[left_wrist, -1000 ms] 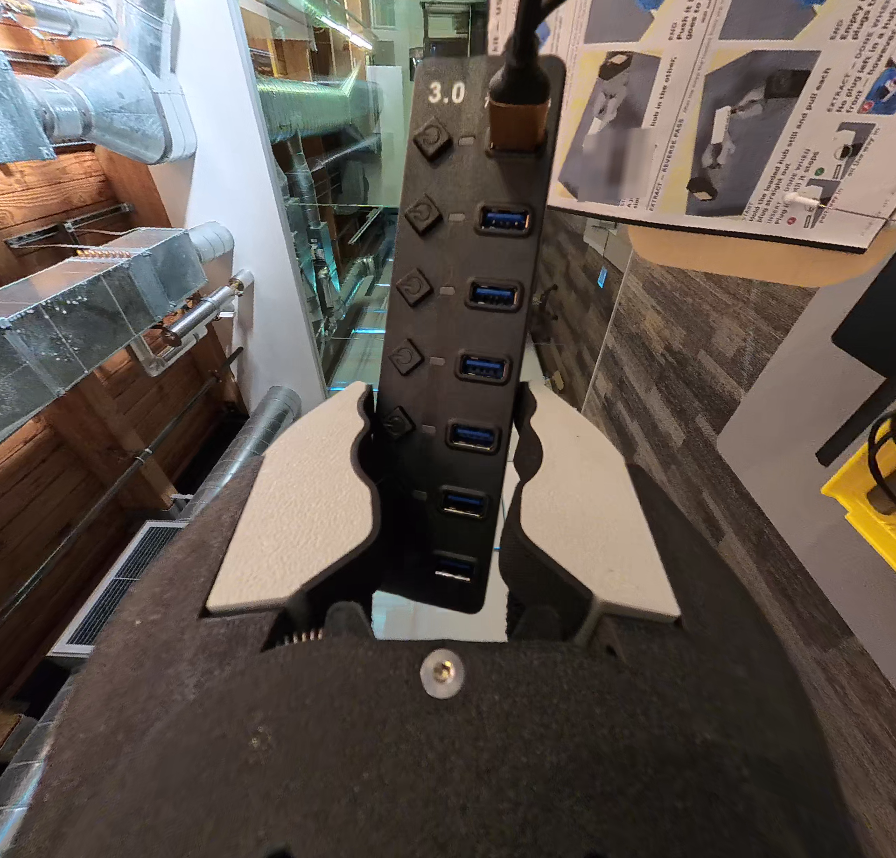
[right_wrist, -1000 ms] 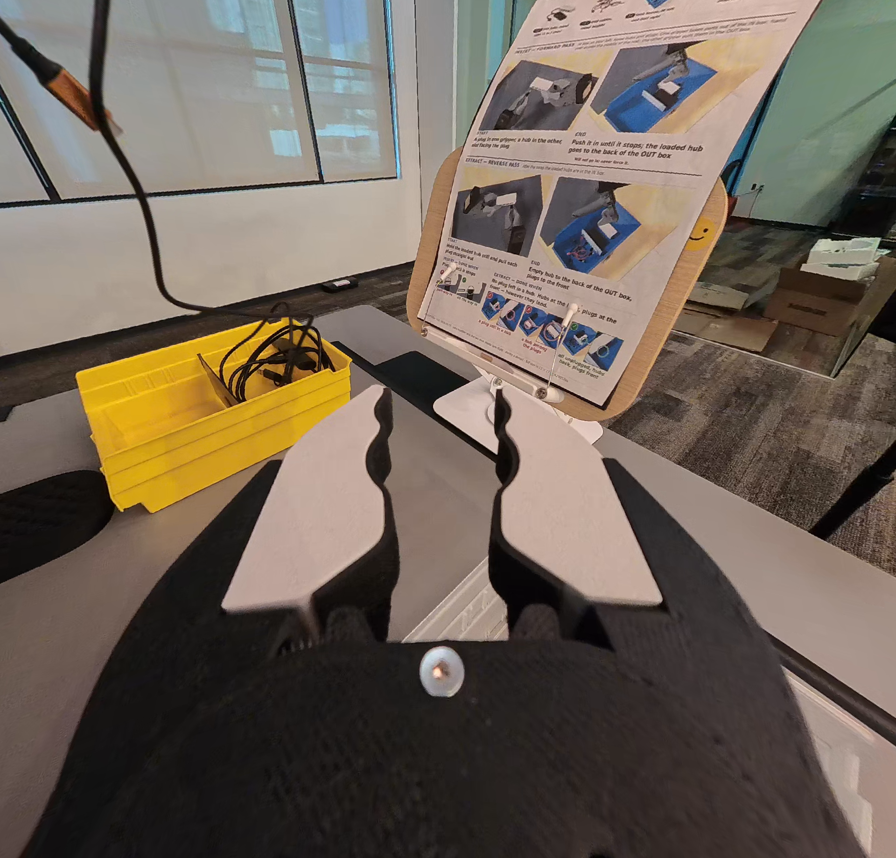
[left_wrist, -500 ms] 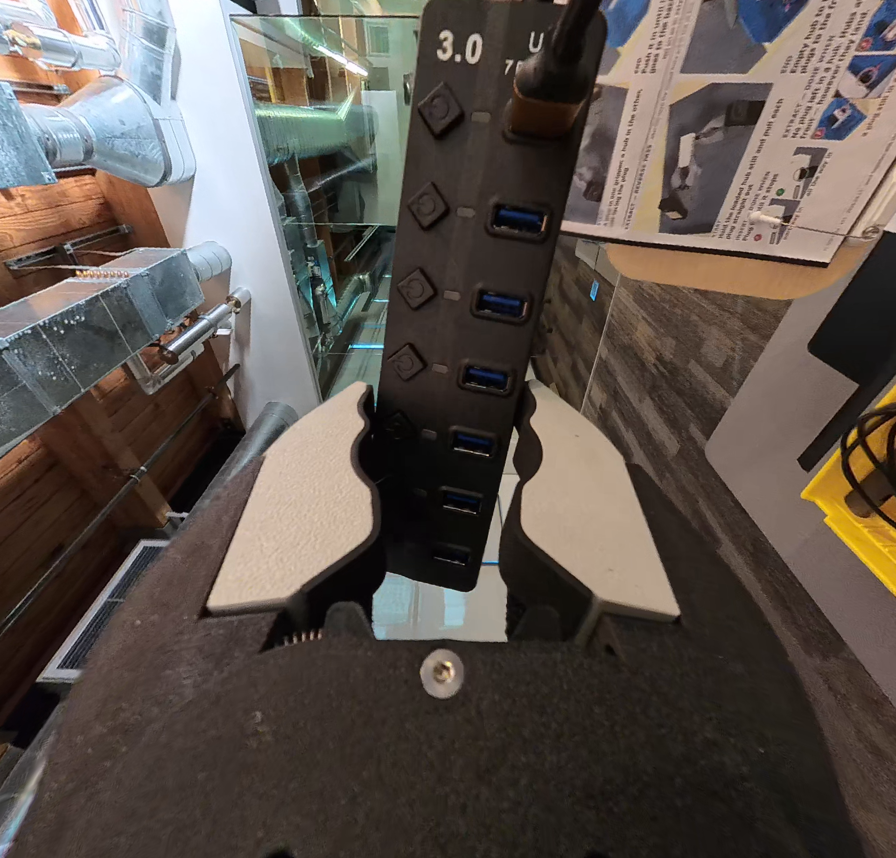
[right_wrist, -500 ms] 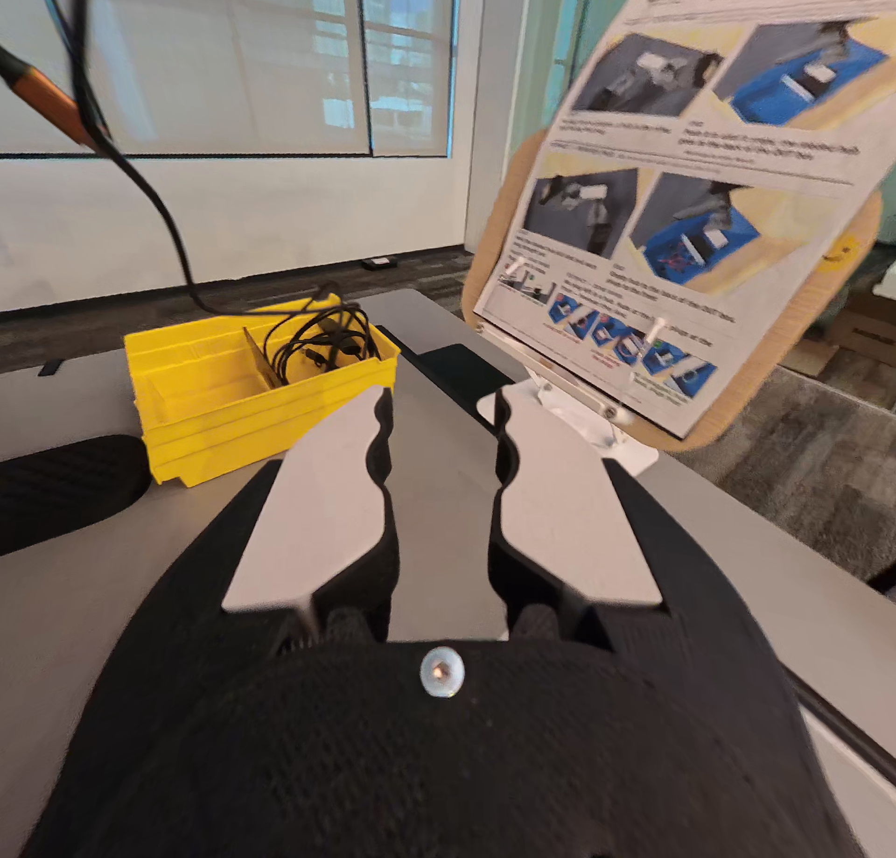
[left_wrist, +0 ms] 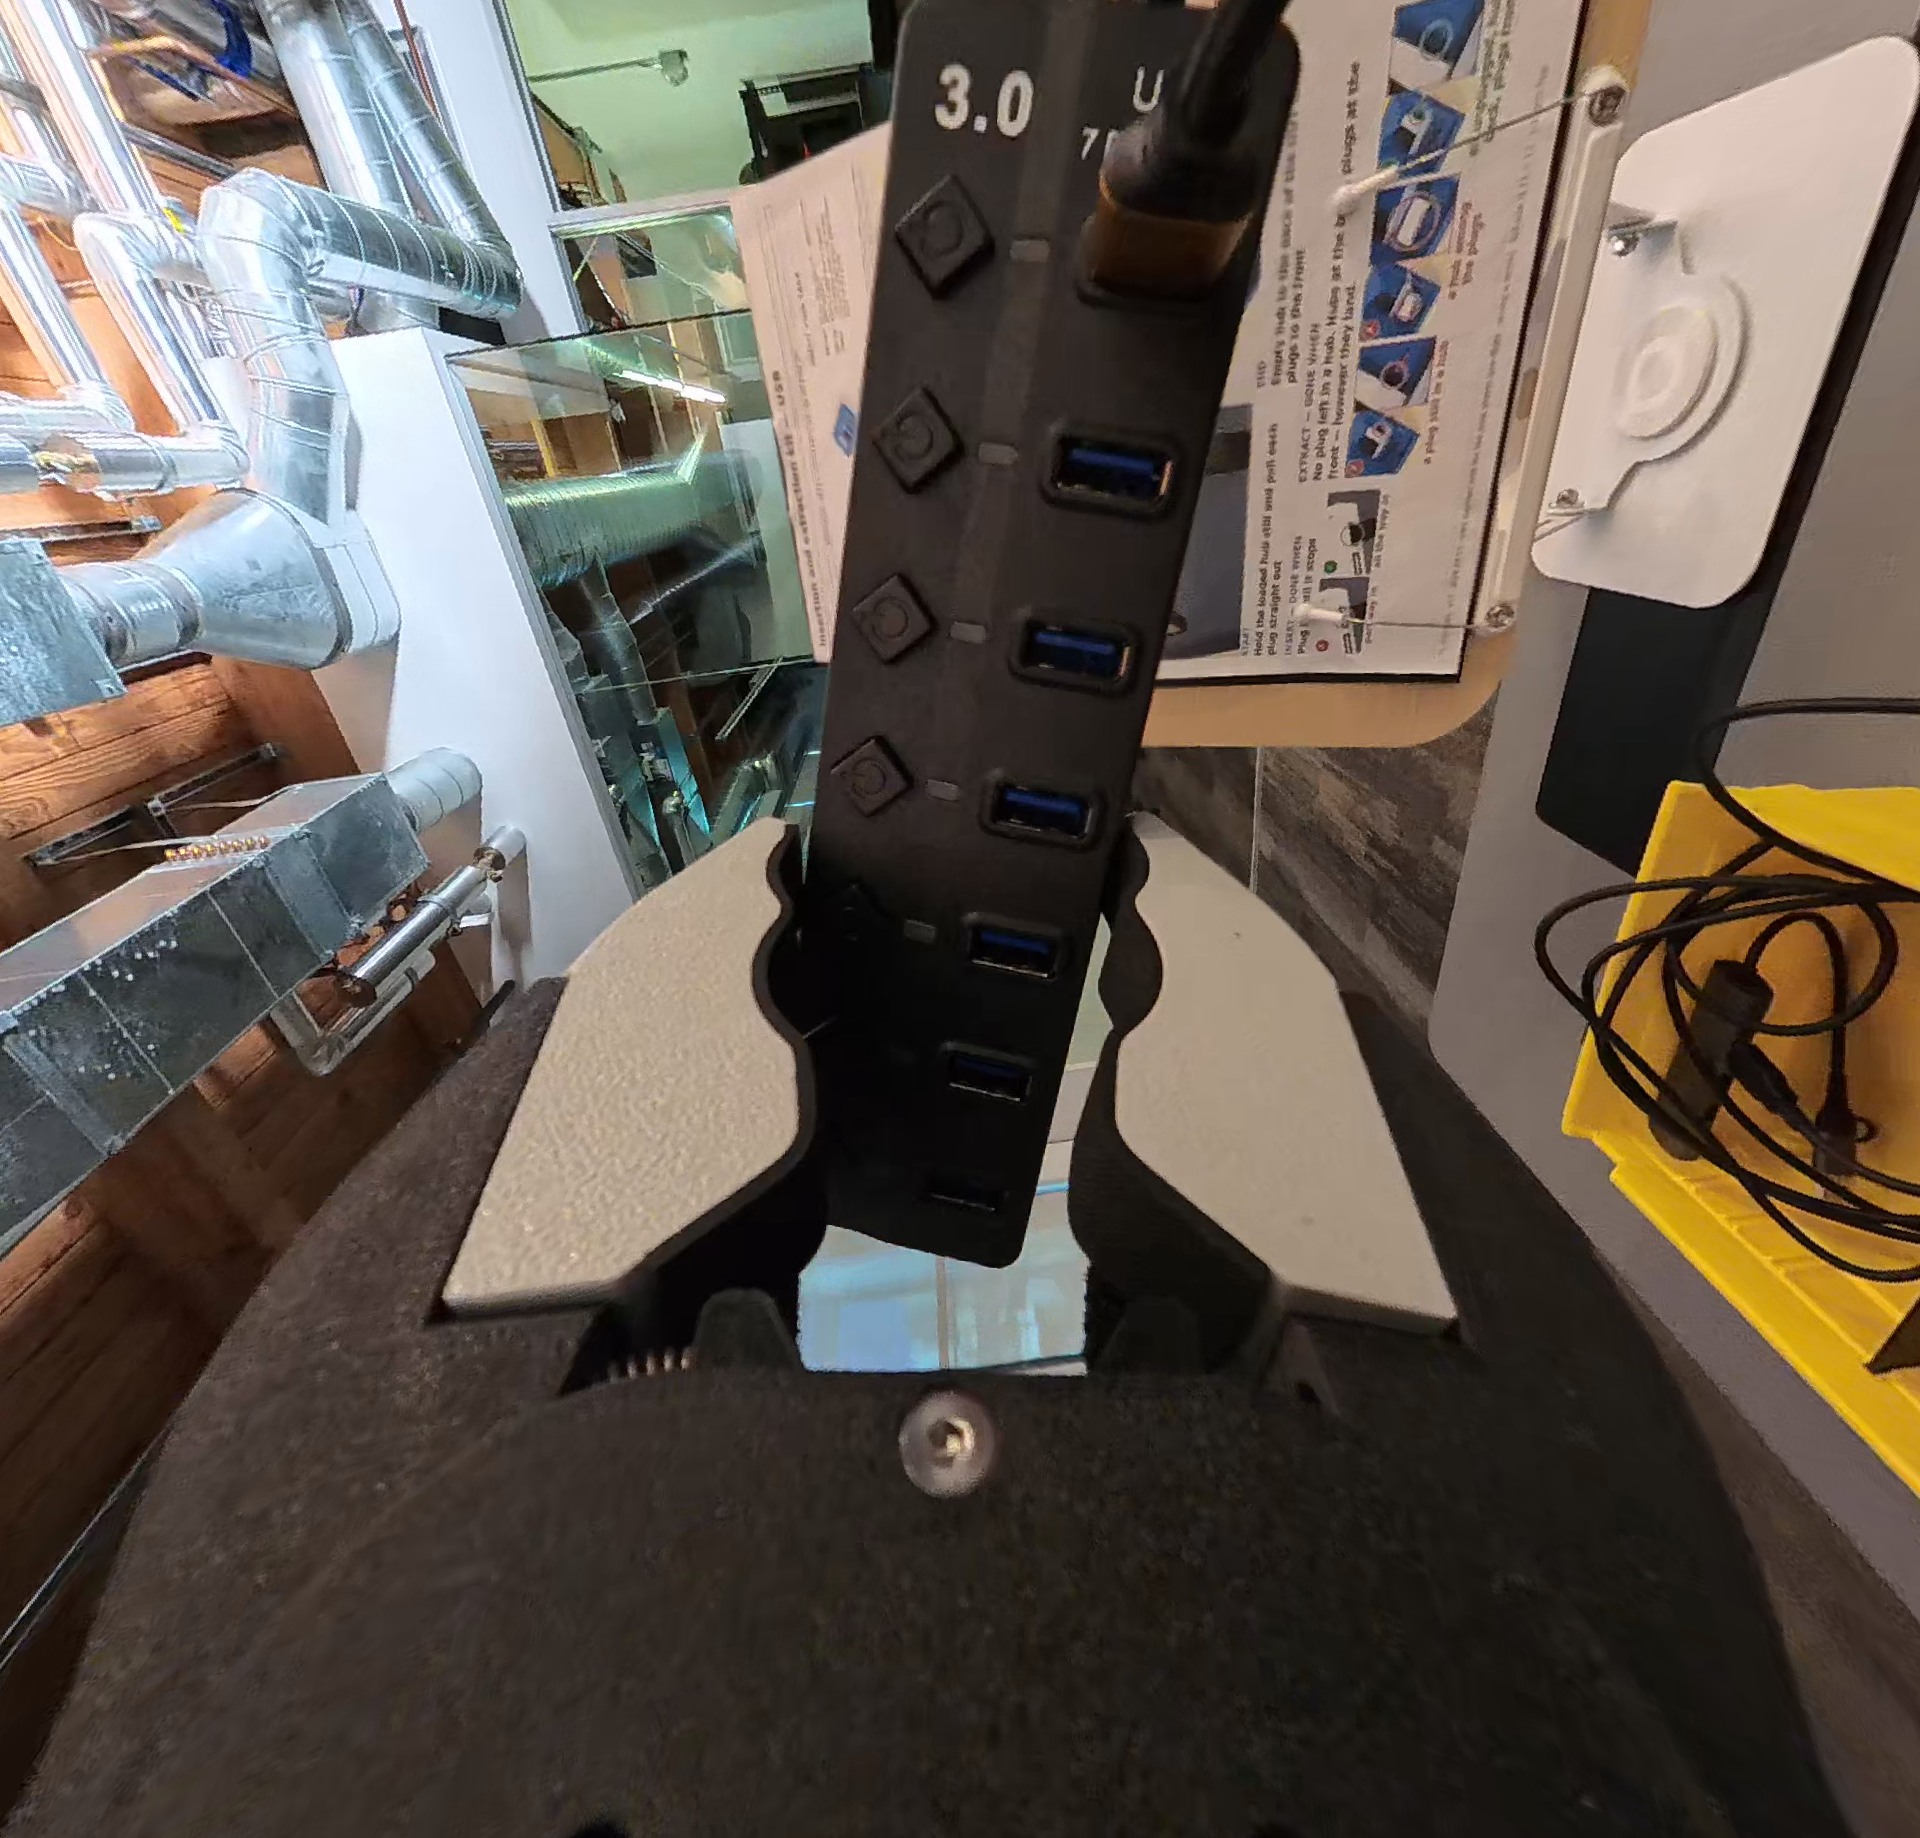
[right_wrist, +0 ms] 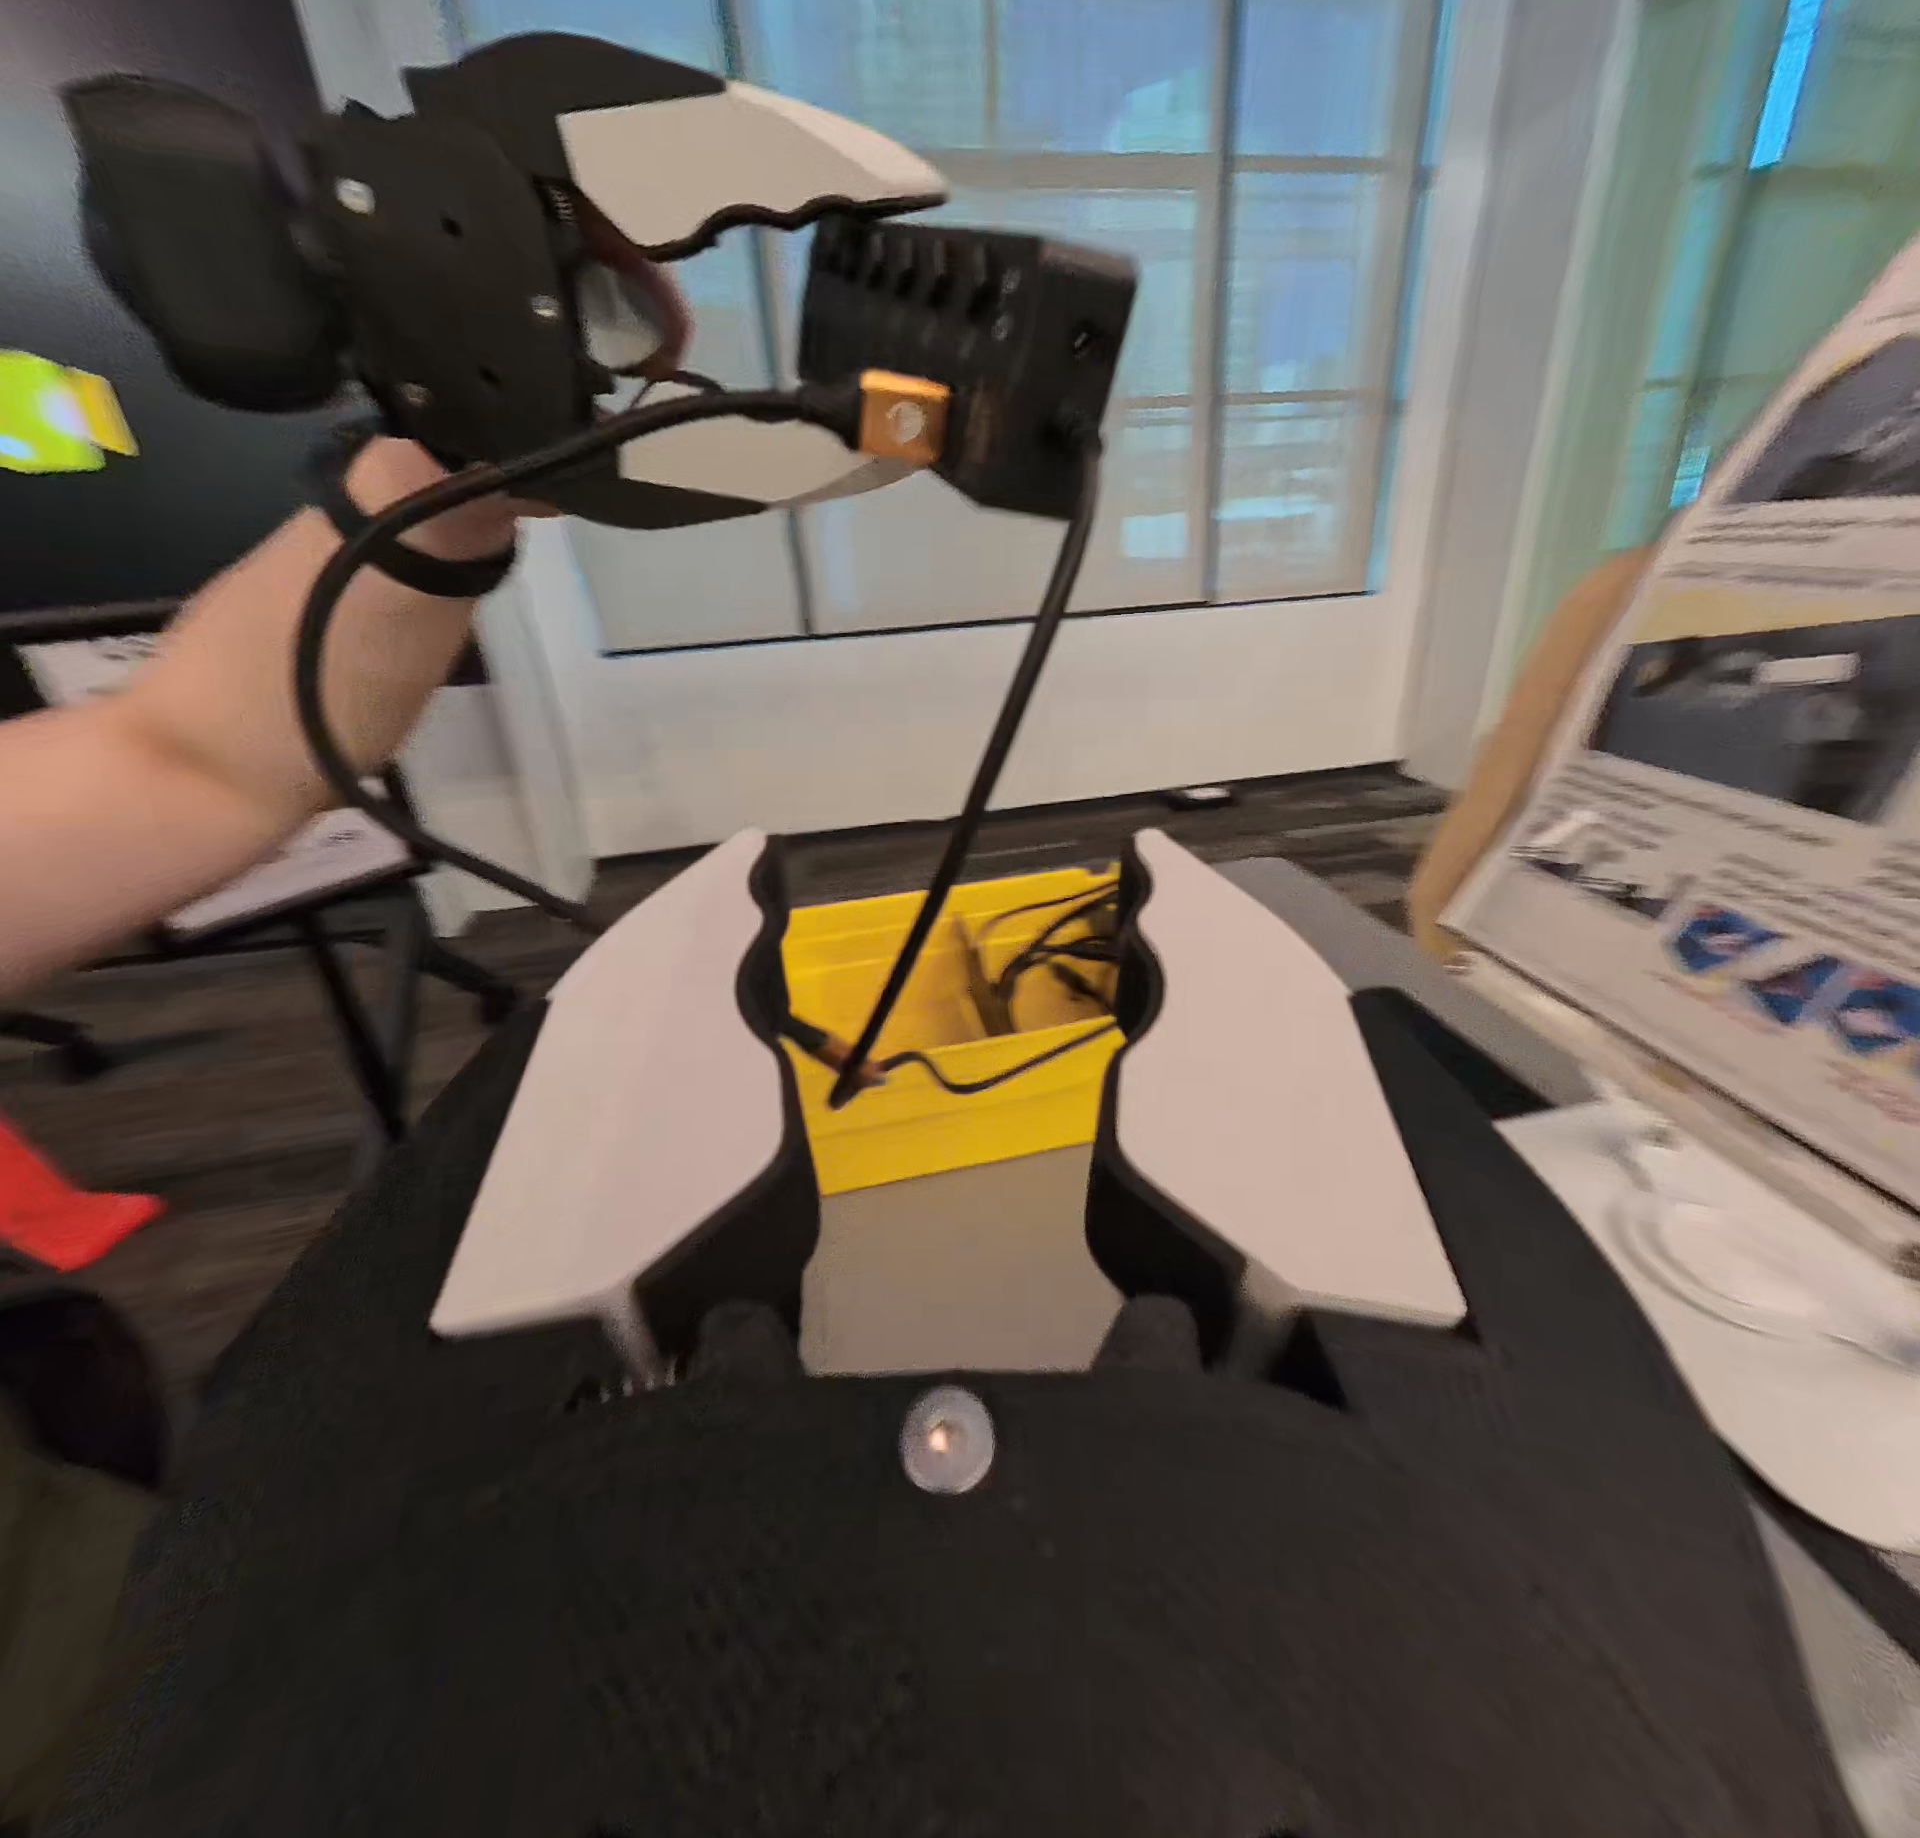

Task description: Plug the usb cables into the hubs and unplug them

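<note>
The left claw [left_wrist: 951, 967] is clamped on the near end of the black hub [left_wrist: 1023, 583], held up in the air above the desk [right_wrist: 940, 1258], with one copper-collared plug [left_wrist: 1158, 230] seated in the port at its far end. The right claw [right_wrist: 940, 941] is spread and empty, low over the desk and facing the yellow bin [right_wrist: 956, 1092]. The hub's thin lead [right_wrist: 977, 780] trails down into that bin (other cables lie coiled there), so it could snag and twist the hub in its narrow grip. An off-axis pull on the plug might lever the hub loose.
</note>
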Action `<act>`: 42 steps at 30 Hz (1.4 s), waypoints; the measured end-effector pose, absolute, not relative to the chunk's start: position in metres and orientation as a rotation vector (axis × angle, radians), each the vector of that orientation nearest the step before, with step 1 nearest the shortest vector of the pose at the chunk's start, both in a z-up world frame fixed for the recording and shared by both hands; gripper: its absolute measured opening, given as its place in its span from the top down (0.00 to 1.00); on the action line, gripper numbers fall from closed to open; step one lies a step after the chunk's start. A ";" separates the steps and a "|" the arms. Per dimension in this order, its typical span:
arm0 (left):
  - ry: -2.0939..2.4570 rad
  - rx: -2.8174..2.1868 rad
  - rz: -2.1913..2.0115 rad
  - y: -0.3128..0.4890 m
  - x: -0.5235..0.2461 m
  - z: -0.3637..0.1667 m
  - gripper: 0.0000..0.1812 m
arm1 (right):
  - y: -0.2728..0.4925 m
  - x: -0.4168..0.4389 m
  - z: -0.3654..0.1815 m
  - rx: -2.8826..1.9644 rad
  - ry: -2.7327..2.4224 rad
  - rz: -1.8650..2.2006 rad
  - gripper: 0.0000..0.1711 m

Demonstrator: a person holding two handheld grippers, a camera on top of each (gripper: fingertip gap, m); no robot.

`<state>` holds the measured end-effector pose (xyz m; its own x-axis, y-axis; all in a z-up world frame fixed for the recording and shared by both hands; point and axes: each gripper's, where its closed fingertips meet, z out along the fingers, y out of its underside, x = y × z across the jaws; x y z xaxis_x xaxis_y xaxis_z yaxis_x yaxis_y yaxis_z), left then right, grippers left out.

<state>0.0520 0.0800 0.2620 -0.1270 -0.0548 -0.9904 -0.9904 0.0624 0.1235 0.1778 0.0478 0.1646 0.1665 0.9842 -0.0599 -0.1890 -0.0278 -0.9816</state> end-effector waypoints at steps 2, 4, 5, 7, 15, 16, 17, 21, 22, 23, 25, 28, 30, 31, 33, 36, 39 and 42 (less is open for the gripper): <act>1.345 -1.144 1.231 0.082 0.051 0.271 0.69 | 0.044 0.171 0.157 -1.171 -0.970 1.257 0.62; 1.315 -1.139 1.245 0.083 0.046 0.285 0.70 | 0.047 0.160 0.146 -1.183 -1.008 1.203 0.62; 1.301 -1.148 1.246 0.083 0.043 0.292 0.70 | 0.047 0.152 0.141 -1.189 -1.021 1.174 0.62; 1.277 -1.157 1.248 0.082 0.038 0.306 0.70 | 0.043 0.131 0.132 -1.211 -1.052 1.156 0.62; 1.230 -1.132 1.268 0.066 0.028 0.333 0.70 | 0.043 0.061 0.104 -1.196 -0.930 1.028 0.67; 1.224 -1.133 1.266 0.063 0.027 0.336 0.70 | 0.042 0.053 0.094 -1.212 -0.951 1.008 0.67; 1.214 -1.136 1.262 0.060 0.025 0.339 0.70 | 0.042 0.045 0.086 -1.217 -0.960 0.991 0.67; 1.190 -1.148 1.235 0.051 0.018 0.348 0.70 | 0.044 0.022 0.077 -1.142 -0.925 0.927 0.74; 1.184 -1.148 1.242 0.049 0.015 0.349 0.70 | 0.045 0.019 0.080 -1.093 -0.906 0.893 0.77; 1.177 -1.152 1.250 0.048 0.012 0.351 0.70 | 0.047 0.017 0.082 -1.047 -0.892 0.840 0.83; 1.167 -1.168 1.262 0.046 0.006 0.352 0.70 | 0.048 0.013 0.077 -1.001 -0.917 0.768 0.96; 1.164 -1.183 1.298 0.045 -0.004 0.351 0.70 | 0.042 0.015 0.073 -0.978 -0.931 0.797 0.97; 1.158 -1.193 1.301 0.043 -0.012 0.350 0.70 | 0.043 0.018 0.073 -1.001 -0.950 0.799 0.97; 1.150 -1.197 1.296 0.042 -0.015 0.350 0.70 | 0.044 0.020 0.075 -1.006 -0.952 0.800 0.97; 1.126 -1.213 1.282 0.041 -0.024 0.352 0.70 | 0.045 0.027 0.080 -1.012 -0.947 0.807 0.97; 1.092 -1.237 1.278 0.040 -0.039 0.358 0.70 | 0.052 0.035 0.090 -1.016 -0.972 0.750 0.97; 1.051 -1.250 1.294 0.039 -0.055 0.366 0.70 | 0.061 0.039 0.110 -1.007 -1.041 0.631 0.97; 1.000 -1.266 1.270 0.035 -0.071 0.375 0.70 | 0.063 0.041 0.144 -0.966 -1.114 0.510 0.97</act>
<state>-0.0708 0.0345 0.3749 0.0928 0.1085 -0.9898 -0.9876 -0.1166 -0.1053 0.0414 0.0630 0.1442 0.3901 0.7641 0.5138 0.1102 0.5152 -0.8499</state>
